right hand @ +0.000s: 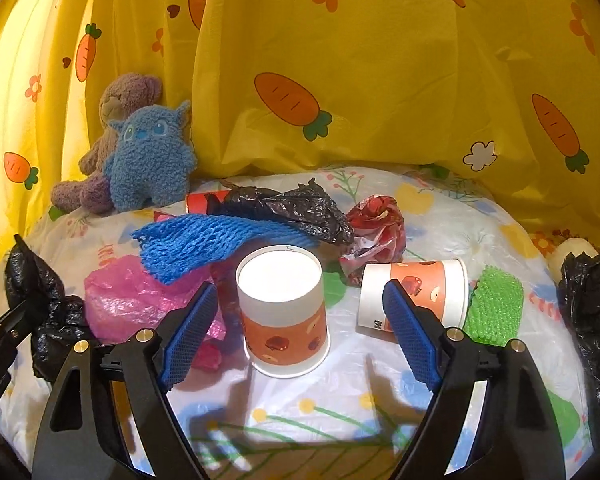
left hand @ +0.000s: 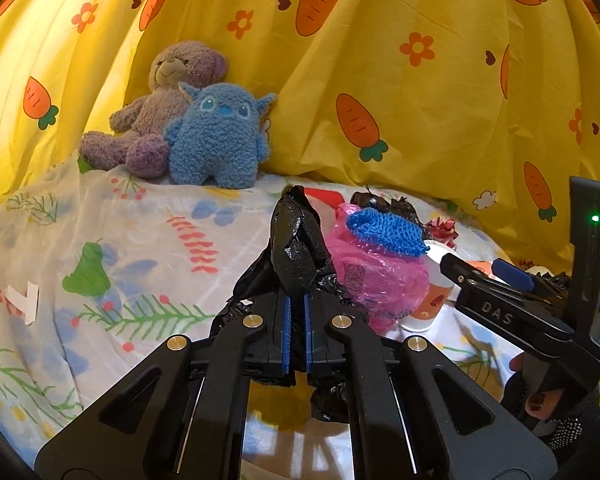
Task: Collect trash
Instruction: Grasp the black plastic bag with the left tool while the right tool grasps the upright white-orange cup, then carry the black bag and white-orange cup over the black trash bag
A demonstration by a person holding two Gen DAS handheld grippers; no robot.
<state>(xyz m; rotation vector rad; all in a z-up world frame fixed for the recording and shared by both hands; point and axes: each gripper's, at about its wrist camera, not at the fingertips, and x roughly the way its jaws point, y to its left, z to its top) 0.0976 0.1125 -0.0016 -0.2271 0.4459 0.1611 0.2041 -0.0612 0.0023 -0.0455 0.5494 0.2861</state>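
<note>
My left gripper (left hand: 296, 300) is shut on the edge of a black trash bag (left hand: 296, 248), which it holds up above the bed; the bag also shows at the left edge of the right wrist view (right hand: 32, 284). My right gripper (right hand: 300, 300) is open, its jaws on either side of an upside-down paper cup (right hand: 282, 308) standing on the sheet. A second paper cup (right hand: 416, 292) lies on its side to the right. A blue foam net (right hand: 204, 240), a pink plastic bag (right hand: 132, 296), black crumpled plastic (right hand: 300, 208), a red wrapper (right hand: 380, 220) and a green foam net (right hand: 496, 304) lie around them.
A purple teddy bear (left hand: 160, 108) and a blue plush toy (left hand: 220, 136) sit at the back left against the yellow carrot curtain (right hand: 380, 60). More black plastic (right hand: 592, 300) lies at the right edge. A white paper scrap (left hand: 24, 300) lies on the floral sheet (left hand: 120, 240).
</note>
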